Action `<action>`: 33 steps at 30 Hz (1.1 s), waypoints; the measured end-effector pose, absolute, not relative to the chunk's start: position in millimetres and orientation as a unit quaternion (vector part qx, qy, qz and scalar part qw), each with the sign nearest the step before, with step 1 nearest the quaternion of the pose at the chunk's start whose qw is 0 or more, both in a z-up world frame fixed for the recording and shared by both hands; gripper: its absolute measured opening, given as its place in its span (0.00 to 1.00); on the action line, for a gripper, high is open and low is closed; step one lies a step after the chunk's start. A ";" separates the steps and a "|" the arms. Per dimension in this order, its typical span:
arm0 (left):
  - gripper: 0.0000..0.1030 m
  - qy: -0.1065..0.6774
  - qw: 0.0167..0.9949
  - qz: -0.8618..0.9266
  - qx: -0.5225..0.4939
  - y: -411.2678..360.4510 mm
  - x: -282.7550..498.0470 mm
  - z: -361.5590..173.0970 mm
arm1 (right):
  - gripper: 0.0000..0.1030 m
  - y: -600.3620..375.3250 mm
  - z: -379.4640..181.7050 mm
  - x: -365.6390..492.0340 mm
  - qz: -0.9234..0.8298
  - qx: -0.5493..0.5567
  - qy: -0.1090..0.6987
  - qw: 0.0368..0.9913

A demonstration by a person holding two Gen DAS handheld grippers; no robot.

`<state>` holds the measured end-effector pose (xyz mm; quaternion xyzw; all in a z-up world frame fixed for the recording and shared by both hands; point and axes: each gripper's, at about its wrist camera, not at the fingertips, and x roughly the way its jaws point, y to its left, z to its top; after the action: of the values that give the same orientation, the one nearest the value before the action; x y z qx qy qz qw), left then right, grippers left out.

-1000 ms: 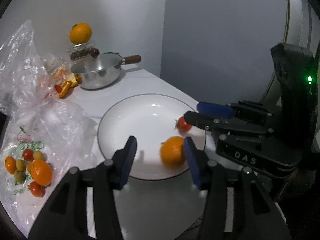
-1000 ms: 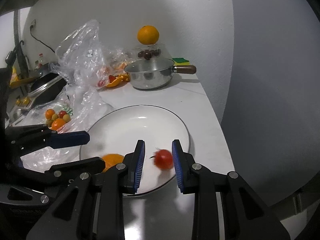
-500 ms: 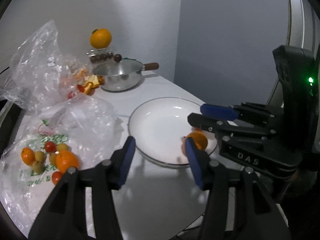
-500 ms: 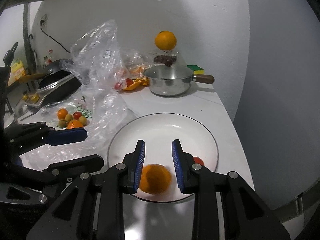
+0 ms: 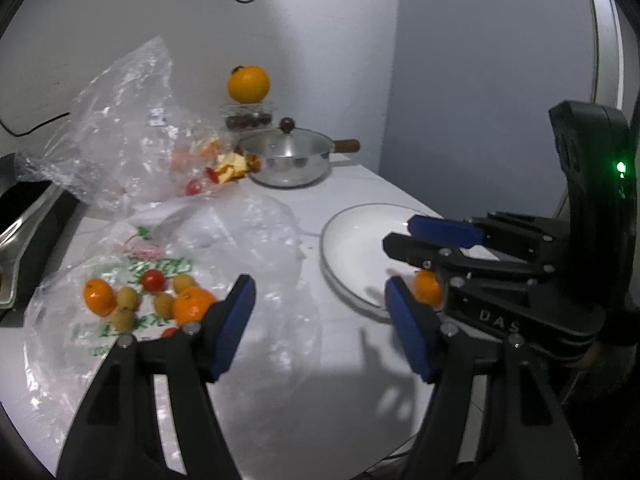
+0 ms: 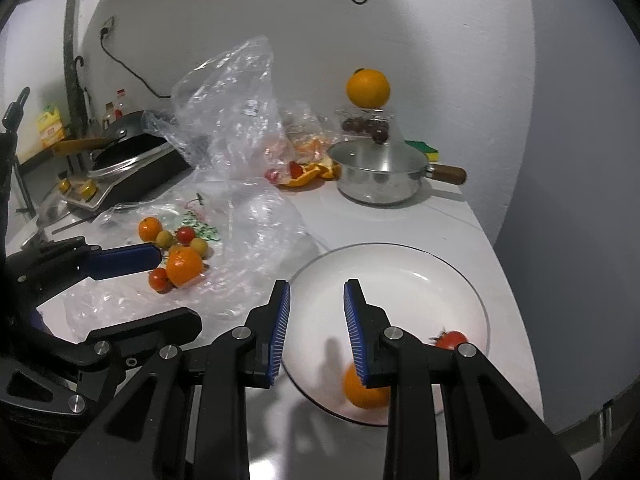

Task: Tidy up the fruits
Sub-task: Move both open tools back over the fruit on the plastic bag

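Note:
A white plate (image 6: 400, 272) (image 5: 352, 236) holds an orange (image 6: 366, 392) (image 5: 426, 288) at its near rim and a small red tomato (image 6: 450, 339). More fruit lies on a clear plastic bag (image 5: 256, 236) (image 6: 248, 264): an orange (image 5: 192, 308) (image 6: 184, 266), a smaller orange (image 5: 98, 296) (image 6: 150, 229), red tomatoes (image 5: 153, 280) (image 6: 159, 279) and yellowish small fruits (image 5: 126, 298). My left gripper (image 5: 320, 328) is open and empty above the table between bag and plate. My right gripper (image 6: 316, 328) is open and empty over the plate's near left edge.
A steel pot (image 6: 380, 176) (image 5: 288, 156) with a wooden handle stands at the back. Behind it an orange (image 6: 367, 88) (image 5: 248, 84) sits on a clear jar. Another crumpled bag (image 6: 232, 112) with peels, and a black pan (image 6: 132, 156), lie at the left.
Both grippers swung left, from over the plate toward the bag. The orange rolled across the plate to its near rim. The right gripper has opened a little wider.

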<state>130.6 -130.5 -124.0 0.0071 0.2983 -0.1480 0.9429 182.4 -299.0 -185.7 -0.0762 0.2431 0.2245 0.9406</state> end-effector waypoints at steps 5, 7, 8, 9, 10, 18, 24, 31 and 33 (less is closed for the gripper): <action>0.67 0.295 0.946 -0.133 -0.001 -110.8 128.1 -124.7 | 0.29 -277.1 -185.4 183.2 0.236 -0.085 0.242 0.937; 0.67 0.295 0.947 -0.129 -0.005 -101.7 126.6 -125.5 | 0.29 -268.0 -185.0 183.0 0.240 -0.089 0.242 0.936; 0.67 0.294 0.947 -0.127 -0.006 -98.4 126.0 -126.0 | 0.29 -264.3 -185.0 183.1 0.242 -0.091 0.242 0.935; 0.67 0.294 0.948 -0.124 -0.009 -93.6 125.4 -126.2 | 0.29 -260.7 -184.7 183.0 0.244 -0.093 0.242 0.935; 0.67 0.294 0.948 -0.123 -0.011 -90.4 125.2 -126.4 | 0.29 -256.3 -184.5 183.1 0.246 -0.095 0.242 0.934; 0.67 0.289 0.951 -0.107 -0.025 -64.5 122.6 -128.2 | 0.29 -227.8 -184.3 184.1 0.257 -0.110 0.245 0.928; 0.67 0.289 0.952 -0.091 -0.038 -43.0 121.4 -131.5 | 0.29 -205.1 -185.6 185.4 0.267 -0.122 0.249 0.923; 0.67 0.290 0.953 -0.073 -0.054 -17.0 121.6 -137.1 | 0.29 -180.5 -188.6 188.7 0.278 -0.134 0.255 0.916; 0.67 0.290 0.953 -0.069 -0.057 -10.7 121.7 -138.4 | 0.29 -173.5 -189.7 189.9 0.281 -0.136 0.257 0.914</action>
<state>121.7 -10.7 -138.4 -0.0570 0.2899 -0.0686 0.9529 189.9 -173.5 -189.7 -0.1365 0.2573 0.2811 0.9144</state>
